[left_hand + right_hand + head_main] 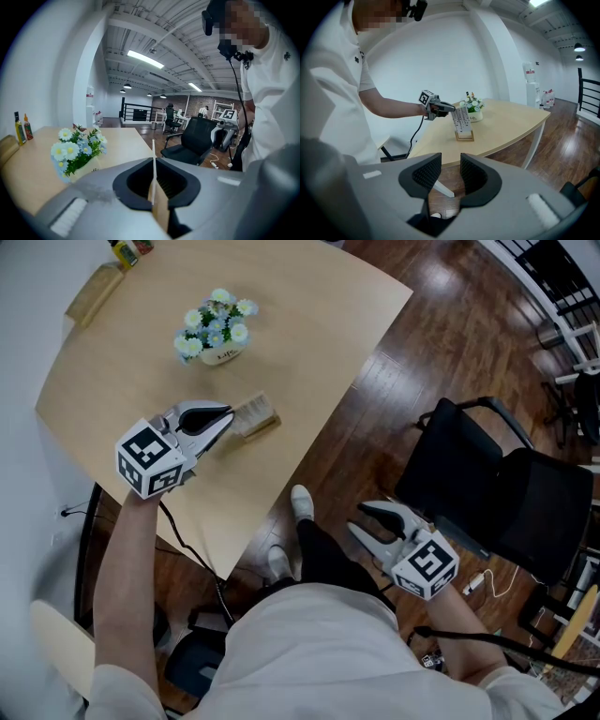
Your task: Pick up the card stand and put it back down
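Observation:
The card stand [253, 415] is a printed card upright in a small wooden base [464, 136], near the front of the pale wooden table [309, 343]. My left gripper [228, 420] is shut on the card's upper part. In the left gripper view the card [153, 154] shows edge-on, pinched between the dark pads. From the right gripper view the stand [461, 121] seems to have its base at the table top; I cannot tell whether it touches. My right gripper [367, 519] hangs off the table over the wooden floor, open, with nothing between its jaws [450, 176].
A white pot of blue and white flowers [214, 334] stands just beyond the stand. Small bottles [127, 251] and a wooden block [94, 292] sit at the table's far corner. A black office chair [506, 493] stands to the right, beside my right gripper.

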A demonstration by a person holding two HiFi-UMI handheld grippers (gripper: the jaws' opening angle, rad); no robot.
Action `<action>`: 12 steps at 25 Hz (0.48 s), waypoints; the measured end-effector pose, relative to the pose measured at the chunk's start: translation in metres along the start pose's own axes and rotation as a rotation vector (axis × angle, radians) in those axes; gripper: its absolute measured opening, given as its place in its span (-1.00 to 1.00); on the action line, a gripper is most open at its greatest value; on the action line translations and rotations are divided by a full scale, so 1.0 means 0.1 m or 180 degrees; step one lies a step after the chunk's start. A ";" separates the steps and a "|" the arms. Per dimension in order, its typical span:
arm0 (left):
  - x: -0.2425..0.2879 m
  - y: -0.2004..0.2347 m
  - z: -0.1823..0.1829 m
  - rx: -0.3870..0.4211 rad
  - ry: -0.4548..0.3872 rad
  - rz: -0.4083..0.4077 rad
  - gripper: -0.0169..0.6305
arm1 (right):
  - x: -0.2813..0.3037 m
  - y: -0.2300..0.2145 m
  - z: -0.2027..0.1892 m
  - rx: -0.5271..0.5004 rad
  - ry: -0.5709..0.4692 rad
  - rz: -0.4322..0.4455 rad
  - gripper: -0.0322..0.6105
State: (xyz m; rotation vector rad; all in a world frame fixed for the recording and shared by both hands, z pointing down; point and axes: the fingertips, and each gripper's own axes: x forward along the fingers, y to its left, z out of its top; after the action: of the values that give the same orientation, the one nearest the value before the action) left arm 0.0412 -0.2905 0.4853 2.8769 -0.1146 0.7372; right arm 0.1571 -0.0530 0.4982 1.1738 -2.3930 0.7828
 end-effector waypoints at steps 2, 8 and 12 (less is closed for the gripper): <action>0.04 0.02 -0.04 -0.0009 0.0023 0.0000 -0.90 | 0.00 -0.01 -0.01 0.0007 0.0004 -0.0002 -0.49; 0.14 0.02 -0.16 -0.0042 0.0074 -0.0019 -0.90 | -0.04 -0.03 -0.05 0.0029 0.0025 -0.0008 -0.49; 0.20 0.02 -0.21 -0.0040 0.0092 -0.0033 -0.90 | -0.05 -0.08 -0.07 0.0032 0.0046 -0.0019 -0.49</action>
State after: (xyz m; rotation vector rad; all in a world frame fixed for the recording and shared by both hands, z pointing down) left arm 0.0485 -0.2893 0.5134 2.8517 -0.1001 0.7729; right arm 0.1667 -0.0501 0.5035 1.1746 -2.3756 0.7995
